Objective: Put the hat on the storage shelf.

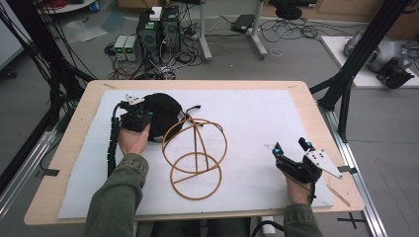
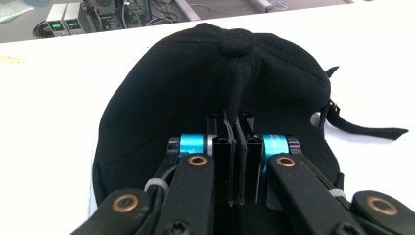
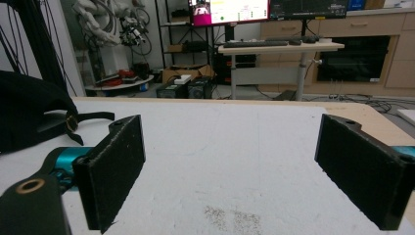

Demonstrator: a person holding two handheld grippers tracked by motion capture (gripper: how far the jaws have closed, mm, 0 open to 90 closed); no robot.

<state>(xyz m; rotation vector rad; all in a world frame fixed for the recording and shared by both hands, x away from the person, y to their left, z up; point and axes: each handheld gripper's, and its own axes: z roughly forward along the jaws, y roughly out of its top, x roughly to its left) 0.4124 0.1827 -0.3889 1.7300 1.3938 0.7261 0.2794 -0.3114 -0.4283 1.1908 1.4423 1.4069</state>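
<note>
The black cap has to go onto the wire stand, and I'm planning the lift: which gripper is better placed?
Left. The left gripper is shut on the black cap; the right gripper sits open, far from it.

Even, bright indoor light, soft faint shadows, mild blur — no glare

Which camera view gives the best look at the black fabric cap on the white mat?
The left gripper view: the black fabric cap is close up, with a fold of its cloth pinched in the left gripper. The high view shows the cap small, partly behind that gripper. The right gripper view catches its edge and strap.
</note>
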